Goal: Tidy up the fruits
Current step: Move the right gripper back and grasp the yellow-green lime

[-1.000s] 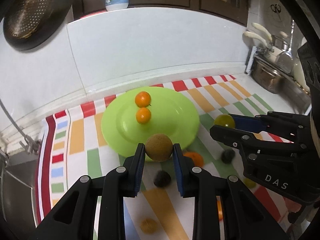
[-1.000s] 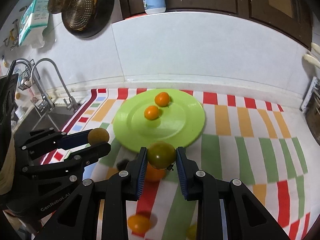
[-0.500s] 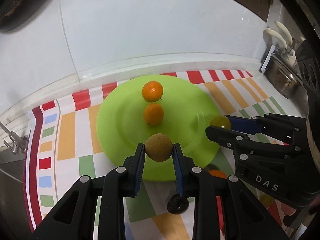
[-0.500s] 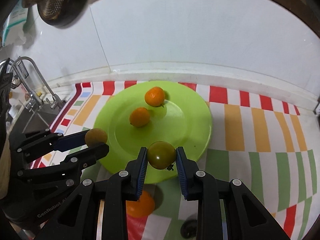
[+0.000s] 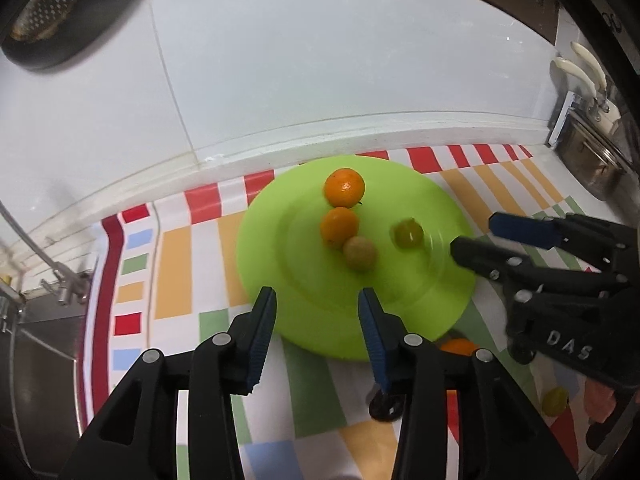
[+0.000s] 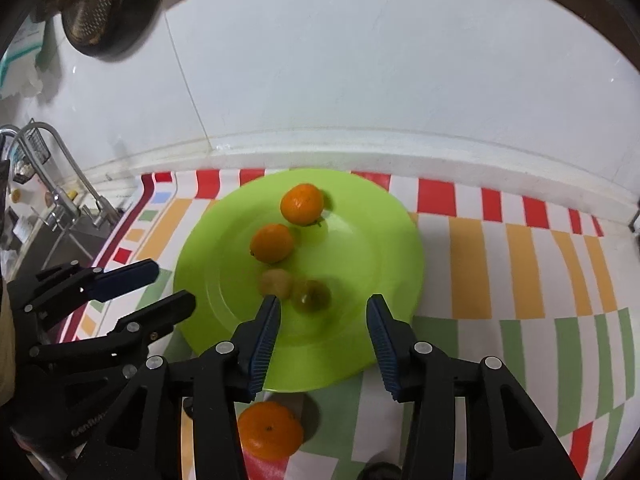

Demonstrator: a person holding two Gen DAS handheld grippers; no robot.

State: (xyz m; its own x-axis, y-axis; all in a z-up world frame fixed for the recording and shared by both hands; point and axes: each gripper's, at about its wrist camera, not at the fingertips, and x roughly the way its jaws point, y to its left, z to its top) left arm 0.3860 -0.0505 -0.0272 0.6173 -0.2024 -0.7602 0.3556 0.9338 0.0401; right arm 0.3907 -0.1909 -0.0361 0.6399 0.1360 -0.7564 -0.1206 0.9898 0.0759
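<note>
Both grippers, left (image 5: pixel 316 320) & right (image 6: pixel 324 326), stood wide, empty, over the green plate (image 5: pixel 424 292). Four fruits lay on it, incl. a blurred tan fruit (image 5: pixel 360 254) & greenish fruit (image 5: pixel 407 233); an orange (image 6: pixel 269 429) waited off-plate. Small, round, prob. light, roll-prone: pinch across the middle.

4 fruits (image 5: pixel 360 253) on plate (image 5: pixel 400 300), plate on cloth (image 5: pixel 176 264)

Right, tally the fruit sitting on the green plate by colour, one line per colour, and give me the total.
Fruit on the green plate:
Orange: 2, the far orange fruit and the near orange fruit
Tan-brown: 1, the tan fruit
Dark green: 1, the dark green fruit
Total: 4
</note>
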